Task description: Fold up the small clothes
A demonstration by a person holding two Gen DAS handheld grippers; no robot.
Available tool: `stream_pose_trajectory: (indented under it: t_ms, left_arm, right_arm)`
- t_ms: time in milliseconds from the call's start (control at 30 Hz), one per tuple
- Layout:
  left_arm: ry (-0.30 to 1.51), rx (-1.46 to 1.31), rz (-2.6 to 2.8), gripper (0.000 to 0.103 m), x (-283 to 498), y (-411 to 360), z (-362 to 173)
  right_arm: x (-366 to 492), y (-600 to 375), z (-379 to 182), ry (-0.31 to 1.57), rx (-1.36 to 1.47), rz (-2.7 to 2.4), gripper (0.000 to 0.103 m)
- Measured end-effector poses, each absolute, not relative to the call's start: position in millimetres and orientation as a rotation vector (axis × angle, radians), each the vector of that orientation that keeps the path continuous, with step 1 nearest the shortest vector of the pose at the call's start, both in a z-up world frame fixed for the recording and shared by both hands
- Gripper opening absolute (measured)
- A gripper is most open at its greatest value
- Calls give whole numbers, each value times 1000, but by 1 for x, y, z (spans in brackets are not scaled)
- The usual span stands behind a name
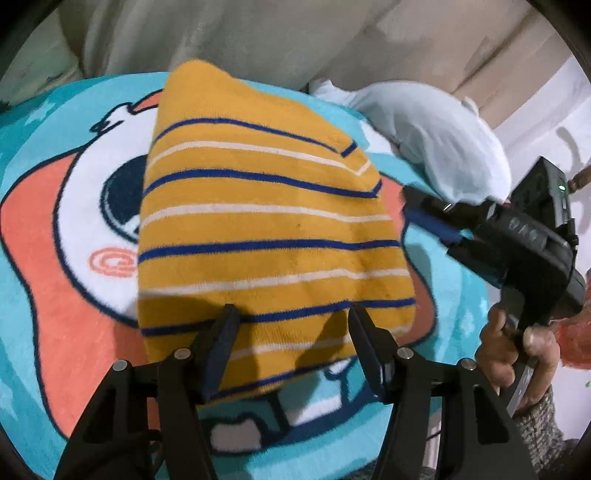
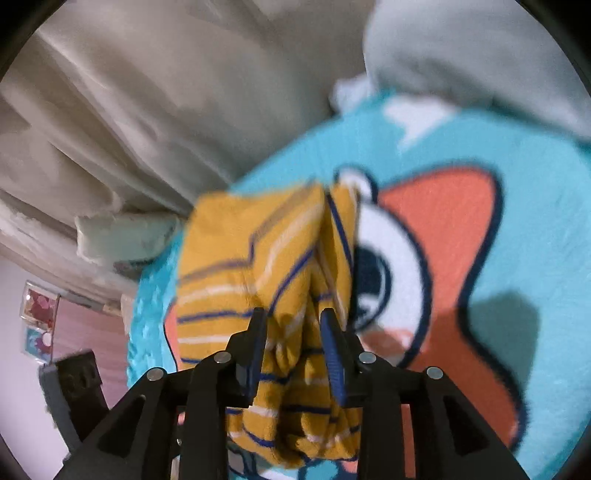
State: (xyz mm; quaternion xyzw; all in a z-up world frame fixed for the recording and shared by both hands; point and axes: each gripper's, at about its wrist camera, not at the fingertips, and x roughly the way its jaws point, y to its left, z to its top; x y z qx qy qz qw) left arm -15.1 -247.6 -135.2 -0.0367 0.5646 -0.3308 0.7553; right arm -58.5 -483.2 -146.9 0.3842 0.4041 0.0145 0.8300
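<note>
A small mustard-yellow garment with blue and white stripes (image 1: 266,229) lies folded on a turquoise cartoon blanket (image 1: 44,177). My left gripper (image 1: 293,314) is open, its fingers spread over the garment's near edge. My right gripper (image 1: 424,218) comes in from the right at the garment's right edge. In the right wrist view the right gripper (image 2: 293,317) is shut on a bunched fold of the yellow garment (image 2: 258,266), which fills the gap between its fingers.
A pale blue cloth (image 1: 436,147) lies at the blanket's far right corner. Beige bedding (image 1: 240,33) rises behind the blanket. A person's hand (image 1: 517,350) holds the right gripper's handle. A pink wall with pictures (image 2: 37,321) is at left.
</note>
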Motion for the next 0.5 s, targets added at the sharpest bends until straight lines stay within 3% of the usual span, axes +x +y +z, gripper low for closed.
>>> stream_pose_trajectory:
  t_ms: [33, 167, 300, 367, 433, 500]
  left_arm:
    - [1225, -105, -718, 60, -17, -242, -133]
    - [1212, -109, -694, 60, -24, -236, -128]
    - [1185, -79, -684, 60, -33, -236, -122]
    - [1172, -60, -676, 60, -37, -232, -119]
    - [1155, -35, -655, 61, -42, -228, -117]
    - [1146, -22, -631, 62, -44, -223, -115]
  right_arm:
    - [-61, -485, -125, 781, 820, 57, 34]
    - [-50, -478, -118, 768, 825, 128, 40]
    - [-24, -470, -151, 874, 860, 196, 40]
    - [-18, -475, -174, 937, 878, 138, 31]
    - [-26, -489, -187, 909, 956, 106, 29]
    - [-34, -498, -185, 891, 966, 59, 36]
